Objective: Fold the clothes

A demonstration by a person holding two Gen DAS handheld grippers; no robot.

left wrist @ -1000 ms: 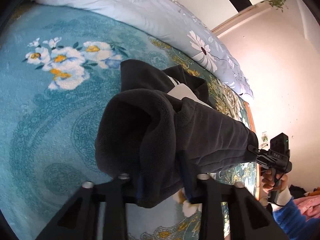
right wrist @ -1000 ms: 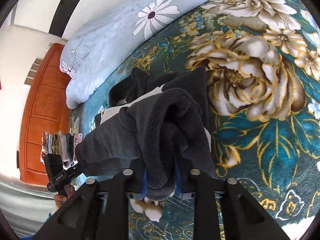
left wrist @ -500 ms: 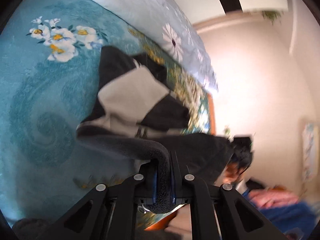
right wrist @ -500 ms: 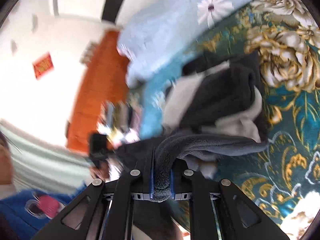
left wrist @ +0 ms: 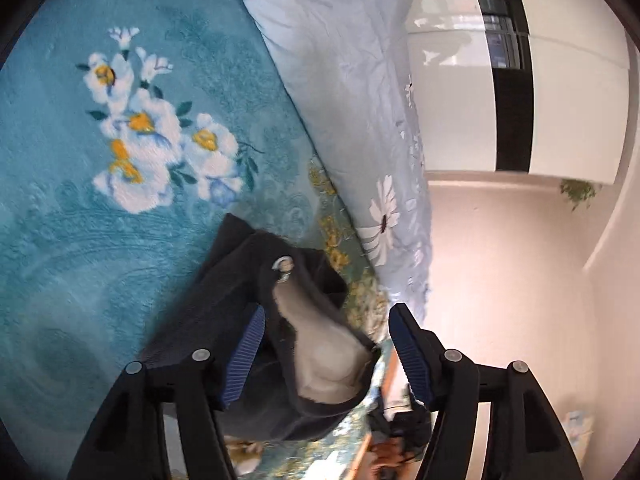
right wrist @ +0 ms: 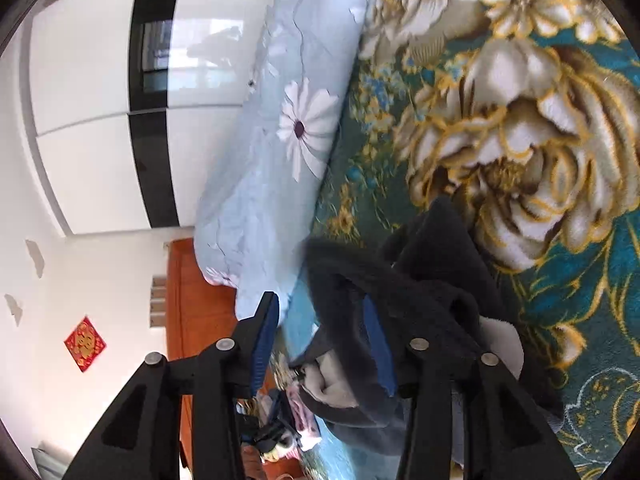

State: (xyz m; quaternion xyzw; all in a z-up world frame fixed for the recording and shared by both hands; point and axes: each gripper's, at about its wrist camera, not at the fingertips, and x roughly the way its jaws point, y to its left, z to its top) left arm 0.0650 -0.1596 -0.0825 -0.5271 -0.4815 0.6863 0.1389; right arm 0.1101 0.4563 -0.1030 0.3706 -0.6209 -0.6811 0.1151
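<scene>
Left gripper point(left wrist: 326, 344) and right gripper point(right wrist: 322, 336) are both standing spread wide, gripping nothing, above the dark fleece garment point(left wrist: 240, 304). Only the right view is showing the orange cabinet point(right wrist: 192, 308) beyond it.

Bed: covered by a teal floral blanket point(left wrist: 60, 240).
Garment: a dark fleece garment point(left wrist: 240, 300) with pale lining lies bunched on the blanket.
Quilt: a pale blue daisy-print quilt point(left wrist: 340, 80) lies along the blanket's edge.

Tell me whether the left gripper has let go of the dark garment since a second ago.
Yes. The left gripper now stands open over the dark garment, which lies on the teal blanket.
</scene>
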